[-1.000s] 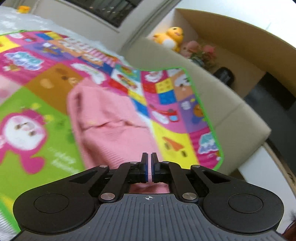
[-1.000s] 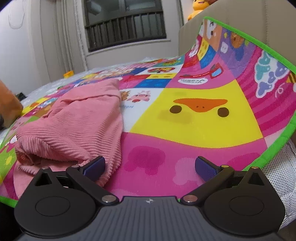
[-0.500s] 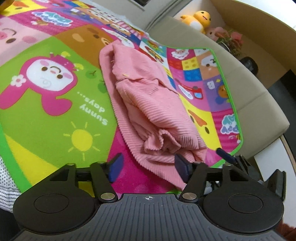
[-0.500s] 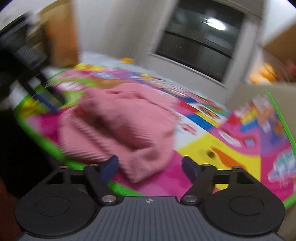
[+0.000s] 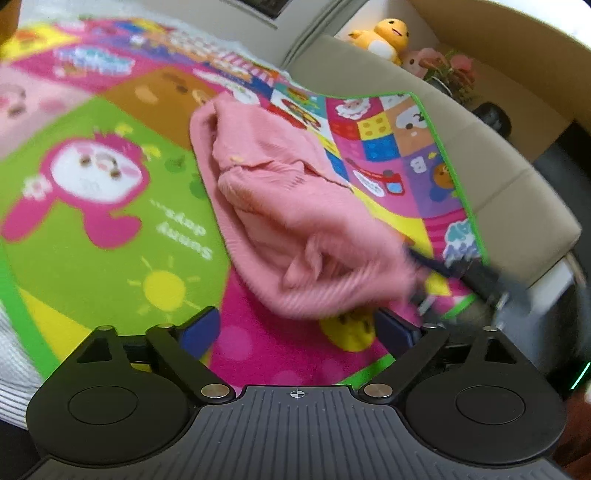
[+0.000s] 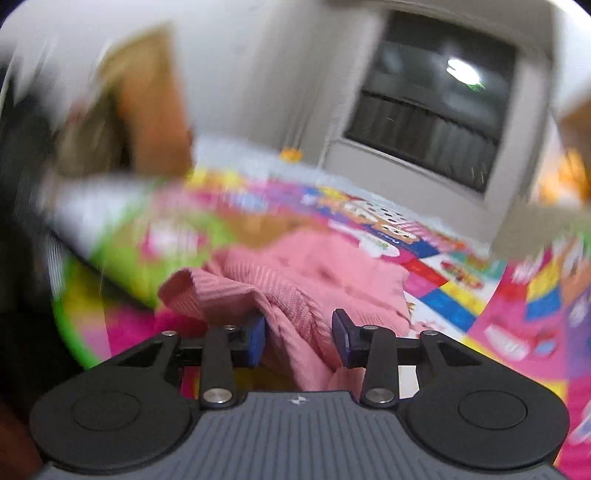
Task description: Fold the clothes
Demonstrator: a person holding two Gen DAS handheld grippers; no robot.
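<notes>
Two sets of black tongs with blue pads are working over one pink ribbed knit garment (image 5: 295, 229), which is lying bunched and partly folded on a bright cartoon-printed play mat with a green border (image 5: 110, 229). And the left tongs (image 5: 295, 332) are hanging wide apart over the mat's near edge, nothing between the pads, the crumpled near end of the garment sitting just beyond them. Off to the right in that view the right tongs (image 5: 469, 273) are showing up as a dark blur, right at the garment's near corner. Over to the right wrist view: the right tongs (image 6: 299, 336) are partly apart with a ridge of the pink garment (image 6: 295, 291) rising between the blue pads (image 6: 255, 338); the left pad is looking to be touching the cloth, and the blur is making it hard to say whether the right one is touching too, so they are not clamped down. A folded lip of knit is curling up just left of those tongs. Behind the mat a beige padded headboard (image 5: 498, 192) is running along, with a yellow plush duck (image 5: 384, 35) perched on the ledge above it, and a dark barred window (image 6: 436, 122) is filling the far wall
</notes>
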